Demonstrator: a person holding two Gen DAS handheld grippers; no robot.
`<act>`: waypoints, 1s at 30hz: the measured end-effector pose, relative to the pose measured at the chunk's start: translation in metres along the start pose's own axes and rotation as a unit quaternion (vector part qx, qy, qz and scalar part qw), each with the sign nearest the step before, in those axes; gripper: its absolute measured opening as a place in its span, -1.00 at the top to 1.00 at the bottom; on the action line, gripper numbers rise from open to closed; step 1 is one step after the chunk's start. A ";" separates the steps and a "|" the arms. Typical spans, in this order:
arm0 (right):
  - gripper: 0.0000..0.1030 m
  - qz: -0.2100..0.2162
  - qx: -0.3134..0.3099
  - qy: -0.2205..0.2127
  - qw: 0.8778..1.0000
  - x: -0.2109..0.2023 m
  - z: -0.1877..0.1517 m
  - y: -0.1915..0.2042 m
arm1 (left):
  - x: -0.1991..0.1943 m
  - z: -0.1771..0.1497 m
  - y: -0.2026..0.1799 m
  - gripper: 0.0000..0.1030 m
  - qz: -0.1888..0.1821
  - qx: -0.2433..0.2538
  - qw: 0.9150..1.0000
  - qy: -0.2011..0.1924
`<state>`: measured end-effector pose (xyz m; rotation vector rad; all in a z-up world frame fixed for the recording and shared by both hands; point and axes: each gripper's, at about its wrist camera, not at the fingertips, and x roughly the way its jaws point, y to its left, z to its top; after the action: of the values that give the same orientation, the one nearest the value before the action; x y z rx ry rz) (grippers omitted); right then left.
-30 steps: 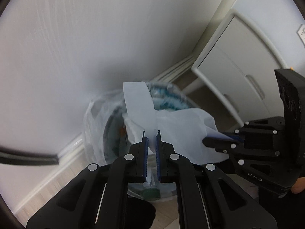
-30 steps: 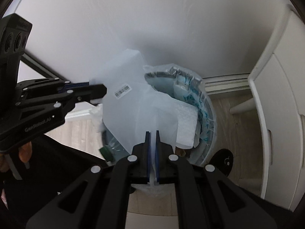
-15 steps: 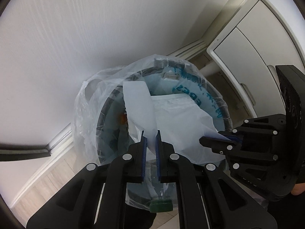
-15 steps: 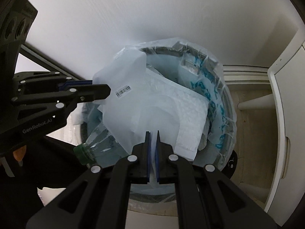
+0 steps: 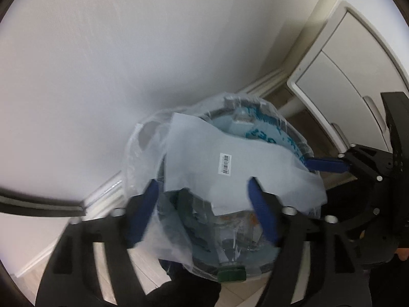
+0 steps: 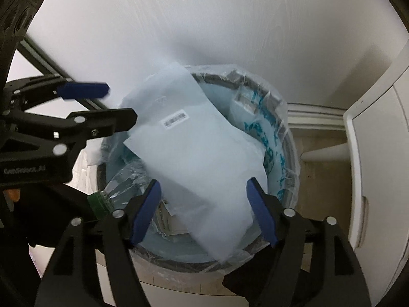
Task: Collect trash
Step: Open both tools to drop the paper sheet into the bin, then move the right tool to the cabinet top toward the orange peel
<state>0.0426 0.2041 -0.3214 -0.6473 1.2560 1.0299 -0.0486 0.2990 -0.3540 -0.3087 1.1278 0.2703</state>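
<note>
With both the left gripper (image 5: 202,204) and right gripper (image 6: 203,204) opening, nothing pinched, we risk the mailer (image 6: 194,148) at frame centre sliding off the overfull bin (image 6: 288,138).

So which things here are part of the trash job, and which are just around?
Job:
- plastic mailer with barcode label, over the bin, between opening jaws, not gripped
- bin with clear liner
- bottle with green cap, in the bin
- left gripper
- right gripper

Just around:
- white cabinet
- wall
- baseboard
</note>
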 end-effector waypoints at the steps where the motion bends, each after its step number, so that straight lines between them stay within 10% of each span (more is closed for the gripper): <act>1: -0.73 -0.004 -0.004 -0.005 1.000 -0.005 -0.001 0.002 | -0.005 -0.001 0.001 -0.54 0.003 -0.003 1.000 -0.006; 7: -0.73 -0.009 0.002 -0.044 0.999 -0.048 -0.004 0.003 | -0.033 0.000 -0.001 -0.88 0.002 -0.006 0.999 -0.040; 16: -0.73 -0.023 0.065 -0.130 0.989 -0.136 -0.017 -0.034 | -0.097 0.014 -0.037 -0.89 0.009 0.030 0.993 -0.114; 30: -0.73 -0.103 0.181 -0.236 0.949 -0.261 -0.065 -0.131 | -0.173 0.073 -0.179 -0.89 -0.054 0.163 0.968 -0.183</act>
<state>0.1343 0.0218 -0.1021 -0.2193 0.8985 0.6991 0.0078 0.1510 -0.1480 -0.0241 0.7695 0.0377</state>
